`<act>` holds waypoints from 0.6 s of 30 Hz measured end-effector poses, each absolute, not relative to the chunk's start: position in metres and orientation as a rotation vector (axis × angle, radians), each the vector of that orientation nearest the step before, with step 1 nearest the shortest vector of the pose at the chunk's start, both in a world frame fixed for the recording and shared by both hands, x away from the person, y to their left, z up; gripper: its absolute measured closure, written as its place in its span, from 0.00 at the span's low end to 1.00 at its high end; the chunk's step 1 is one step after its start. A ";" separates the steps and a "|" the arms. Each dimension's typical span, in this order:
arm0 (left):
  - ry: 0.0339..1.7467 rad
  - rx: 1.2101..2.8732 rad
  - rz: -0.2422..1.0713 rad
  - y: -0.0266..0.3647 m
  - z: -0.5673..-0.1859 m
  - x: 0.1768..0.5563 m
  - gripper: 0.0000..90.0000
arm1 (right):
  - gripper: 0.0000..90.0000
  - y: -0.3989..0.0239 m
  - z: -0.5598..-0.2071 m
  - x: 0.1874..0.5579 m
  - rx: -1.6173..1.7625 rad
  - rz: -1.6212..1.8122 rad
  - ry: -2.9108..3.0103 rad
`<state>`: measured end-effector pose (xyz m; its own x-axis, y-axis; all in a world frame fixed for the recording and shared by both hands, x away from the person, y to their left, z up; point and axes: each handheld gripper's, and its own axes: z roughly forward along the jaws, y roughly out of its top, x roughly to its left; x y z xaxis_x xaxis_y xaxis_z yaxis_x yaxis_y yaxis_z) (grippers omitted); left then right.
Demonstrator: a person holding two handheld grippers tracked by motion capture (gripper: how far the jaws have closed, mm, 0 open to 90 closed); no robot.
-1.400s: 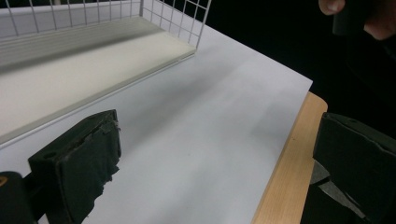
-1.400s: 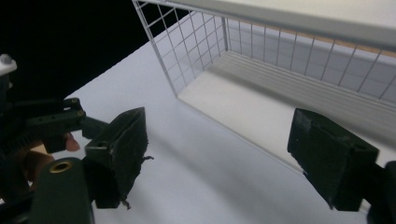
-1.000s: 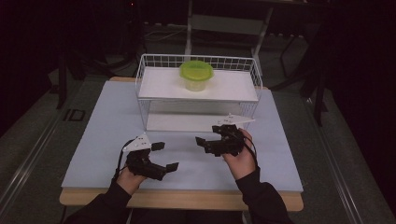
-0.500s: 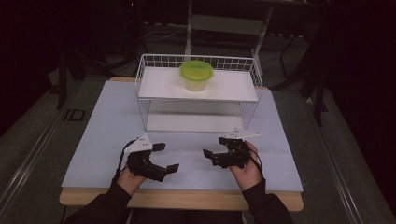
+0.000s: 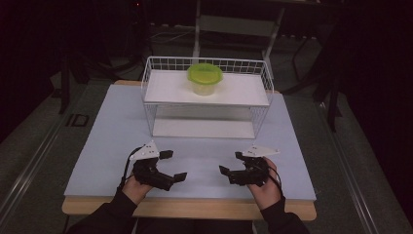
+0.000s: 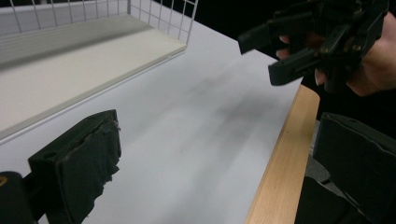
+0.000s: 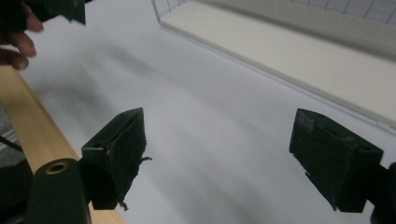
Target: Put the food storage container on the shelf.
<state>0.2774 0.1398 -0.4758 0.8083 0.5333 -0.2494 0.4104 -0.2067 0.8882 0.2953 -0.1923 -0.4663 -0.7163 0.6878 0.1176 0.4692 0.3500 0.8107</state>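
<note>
Both your tongs, left (image 5: pixel 176 165) and right (image 5: pixel 231 163), hang spread and empty near the surface's (image 5: pixel 112 146) front edge, while the green-lidded tub (image 5: pixel 205 79) up on the wire shelf (image 5: pixel 207 92) looks light, slick plastic—pinch it across its body, below the lid.

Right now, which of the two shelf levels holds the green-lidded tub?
The upper shelf of the wire rack: the tub stands on it near the back. The lower shelf is bare.

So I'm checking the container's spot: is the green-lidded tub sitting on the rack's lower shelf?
No, the green-lidded tub sits on the upper shelf of the wire rack, and the lower shelf beneath it is bare.
</note>
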 end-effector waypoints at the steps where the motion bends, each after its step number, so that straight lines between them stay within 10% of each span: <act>1: 0.721 1.835 0.134 0.140 -0.476 0.277 0.02 | 0.20 -0.194 -0.468 0.294 1.042 1.296 2.370; 18: 0.708 1.847 0.112 0.137 -0.479 0.276 0.02 | 0.19 -0.214 -0.486 0.302 1.058 1.218 2.386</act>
<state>0.2762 0.1372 -0.4789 0.8170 0.5177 -0.2540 0.4143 -0.2205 0.8831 0.3017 -0.2143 -0.4858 -0.7008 0.7075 0.0910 0.4887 0.3832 0.7838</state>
